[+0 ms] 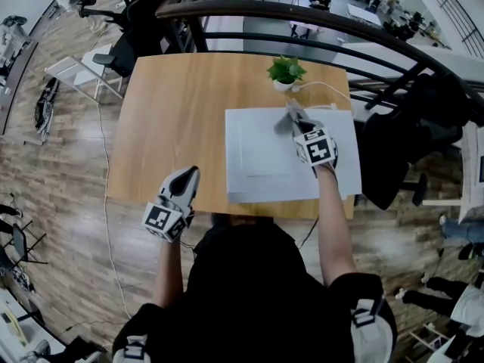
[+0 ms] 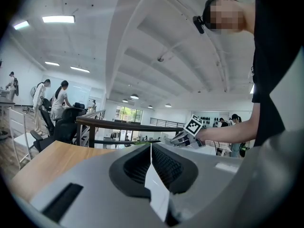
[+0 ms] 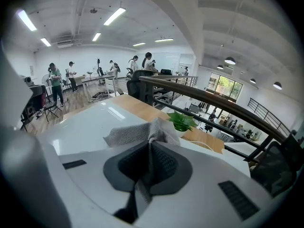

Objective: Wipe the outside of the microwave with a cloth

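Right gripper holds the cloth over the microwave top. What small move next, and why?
Probably draw the right gripper and cloth toward the person across the microwave top: the cloth sits near its far edge, with most of the top lying nearer.

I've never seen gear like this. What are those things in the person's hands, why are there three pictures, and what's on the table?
There is no robot here: a person holds a two-jaw gripper in each hand. The head view comes from a camera on the person's head, looking down. The other two come from cameras riding on each gripper, looking along its jaws. On the wooden table stand a white microwave and a small plant. The right gripper is over the microwave's top, its jaws shut on a grey cloth. The left gripper hangs near the table's front edge, jaws together, holding nothing.
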The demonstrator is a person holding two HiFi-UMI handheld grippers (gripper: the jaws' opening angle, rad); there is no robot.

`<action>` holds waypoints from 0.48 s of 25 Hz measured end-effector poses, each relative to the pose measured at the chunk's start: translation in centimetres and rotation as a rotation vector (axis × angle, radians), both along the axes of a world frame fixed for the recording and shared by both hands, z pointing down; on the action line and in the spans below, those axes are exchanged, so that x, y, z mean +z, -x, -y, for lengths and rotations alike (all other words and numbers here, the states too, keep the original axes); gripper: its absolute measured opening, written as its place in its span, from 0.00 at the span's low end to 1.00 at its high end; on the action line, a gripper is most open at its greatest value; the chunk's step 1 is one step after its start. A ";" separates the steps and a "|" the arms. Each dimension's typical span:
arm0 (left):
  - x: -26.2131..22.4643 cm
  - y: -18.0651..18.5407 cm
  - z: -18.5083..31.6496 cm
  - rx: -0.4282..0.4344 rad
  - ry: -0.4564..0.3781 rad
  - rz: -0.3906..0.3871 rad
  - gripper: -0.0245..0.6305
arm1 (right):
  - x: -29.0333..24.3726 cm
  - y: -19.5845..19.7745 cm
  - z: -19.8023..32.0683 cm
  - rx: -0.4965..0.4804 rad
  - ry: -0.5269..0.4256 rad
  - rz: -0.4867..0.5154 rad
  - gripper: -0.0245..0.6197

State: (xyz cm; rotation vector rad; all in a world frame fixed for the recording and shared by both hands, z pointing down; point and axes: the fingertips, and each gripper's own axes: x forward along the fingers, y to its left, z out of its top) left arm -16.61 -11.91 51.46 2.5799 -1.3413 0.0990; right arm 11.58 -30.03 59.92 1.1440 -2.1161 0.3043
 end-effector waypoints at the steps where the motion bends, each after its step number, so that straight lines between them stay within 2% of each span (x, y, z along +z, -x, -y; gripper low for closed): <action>1: 0.1 0.3 0.0 0.003 -0.007 0.000 0.05 | 0.1 0.4 0.0 0.000 0.003 -0.001 0.06; 6: 0.0 1.1 0.4 0.016 0.004 0.001 0.05 | 0.6 2.3 0.1 -0.008 0.018 0.000 0.06; 12: 0.0 1.7 0.7 0.038 0.005 -0.001 0.05 | -0.4 4.5 0.1 -0.018 -0.024 -0.006 0.06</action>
